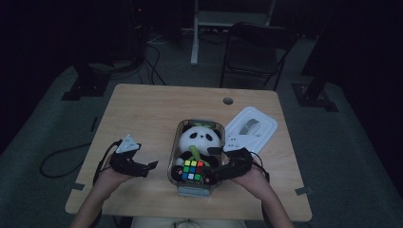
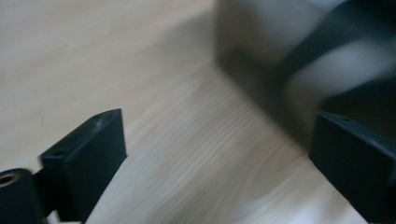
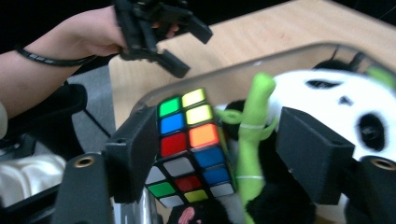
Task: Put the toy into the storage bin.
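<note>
Open light wooden bench [image 1: 142,114]: bare across the left half and the far strip, passable. Clear plastic tub [image 1: 177,142], mid-bench: crowded by a black-and-white plush panda [image 1: 202,137] and a multicoloured puzzle cube [image 1: 192,169], little room between them. White moulded plastic lid [image 1: 252,127] blocks the far right just beside the tub.

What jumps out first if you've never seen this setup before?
The eye goes to the panda plush lying in a clear container at the middle of the wooden table, with a bright puzzle cube against its belly. The right gripper reaches into the container, its jaws spread on either side of the cube and the plush's green stalk. The left gripper sits open over bare wood to the left of the container.
</note>
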`<state>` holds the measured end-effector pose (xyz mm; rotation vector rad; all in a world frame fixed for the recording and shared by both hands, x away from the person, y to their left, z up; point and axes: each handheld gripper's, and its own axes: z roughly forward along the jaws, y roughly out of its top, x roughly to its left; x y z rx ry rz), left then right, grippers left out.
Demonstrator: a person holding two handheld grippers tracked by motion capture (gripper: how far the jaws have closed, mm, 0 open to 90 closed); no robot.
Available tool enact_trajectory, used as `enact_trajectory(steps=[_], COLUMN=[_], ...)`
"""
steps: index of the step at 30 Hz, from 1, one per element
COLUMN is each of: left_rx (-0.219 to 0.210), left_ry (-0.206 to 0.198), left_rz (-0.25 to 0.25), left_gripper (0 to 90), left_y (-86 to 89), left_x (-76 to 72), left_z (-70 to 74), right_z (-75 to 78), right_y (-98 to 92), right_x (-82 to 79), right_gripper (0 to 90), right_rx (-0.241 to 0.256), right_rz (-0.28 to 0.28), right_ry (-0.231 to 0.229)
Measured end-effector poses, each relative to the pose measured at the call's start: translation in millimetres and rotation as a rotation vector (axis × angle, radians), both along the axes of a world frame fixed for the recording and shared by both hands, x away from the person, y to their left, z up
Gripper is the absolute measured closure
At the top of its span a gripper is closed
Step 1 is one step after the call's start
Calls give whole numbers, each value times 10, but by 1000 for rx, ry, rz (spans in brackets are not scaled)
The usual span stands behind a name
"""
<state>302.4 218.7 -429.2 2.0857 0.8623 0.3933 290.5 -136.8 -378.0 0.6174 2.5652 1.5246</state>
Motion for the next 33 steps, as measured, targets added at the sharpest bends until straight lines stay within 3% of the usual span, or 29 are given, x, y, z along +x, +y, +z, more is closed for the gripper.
enact_trajectory(steps=[1, 3, 5, 7, 8, 9, 12, 16, 17, 18, 22, 27, 32, 33], left_rx=[-10, -25, -64, -108, -132, -155, -184, -157, -157, -143, -120, -69, -72, -53], left_ry=[-11, -38, -50, -58, -58, -53, -54, -78, -78, -96, -87, -57, -40, -40], left_rz=[-19, -62, -108, -172, -196, -225, -295, -381, -381, -421, -467, -482, -479, -477], left_gripper=[72, 78, 171, 194, 292, 315, 391, 528, 582, 604, 720, 805, 836, 836], left_y=[-38, -114, -182, -261, -288, -327, -450, -613, -613, -681, -794, -901, -926, -937], left_x=[-37, -115, -179, -237, -252, -264, -304, -346, -346, -370, -376, -331, -300, -285], left_z=[67, 186, 284, 365, 384, 405, 452, 475, 475, 480, 484, 416, 393, 385], right_z=[18, 36, 38, 32, 29, 26, 15, -22, -31, -36, -54, -80, -110, -115], right_y=[-8, -1, 29, 73, 94, 106, 129, 151, 153, 151, 146, 159, 142, 140], right_x=[-8, -37, -70, -105, -121, -128, -126, -119, -119, -118, -115, -127, -121, -120], right_gripper=[388, 434, 539, 597, 627, 636, 729, 804, 804, 805, 840, 892, 896, 900], right_rx=[5, 1, -12, -24, -31, -32, -23, -23, -23, -19, -15, -25, -34, -32], right_rz=[-9, -21, -15, -18, -13, -17, -18, -15, -13, -12, -12, -16, -16, -14], right_ry=[-3, -14, -16, -33, -41, -47, -43, -36, -37, -32, -24, -30, -25, -24])
